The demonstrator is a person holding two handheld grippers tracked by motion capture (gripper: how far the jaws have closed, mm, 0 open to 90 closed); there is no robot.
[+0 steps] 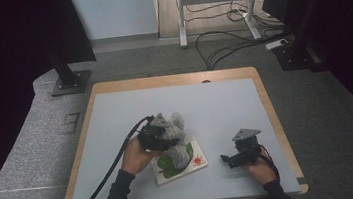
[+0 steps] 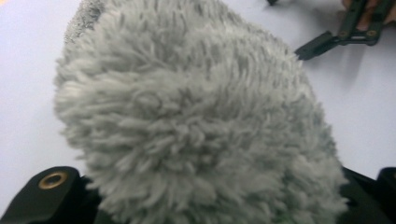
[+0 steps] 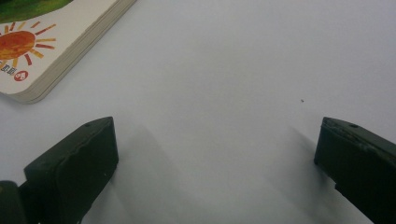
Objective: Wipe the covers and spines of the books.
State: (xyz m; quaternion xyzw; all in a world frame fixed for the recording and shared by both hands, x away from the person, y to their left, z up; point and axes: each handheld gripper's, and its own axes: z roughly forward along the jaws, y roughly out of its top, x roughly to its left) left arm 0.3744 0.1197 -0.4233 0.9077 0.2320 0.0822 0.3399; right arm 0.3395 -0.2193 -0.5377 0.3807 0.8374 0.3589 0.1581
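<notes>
Near the middle of the white table, the left gripper pinches a grey plush toy just above a picture book, seemingly to lift it off the cover. Well apart at the right, the right gripper rests with jaws spread, holding nothing, as if waiting.

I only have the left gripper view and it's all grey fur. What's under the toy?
Observer: In the high view the plush toy sits over a board book lying flat on the table.
Operator: Is my left gripper on it?
Observer: Yes, the left gripper is closed on the toy.
Operator: And the right one?
Observer: The right gripper is open over bare table, beside the book's sun corner.
</notes>
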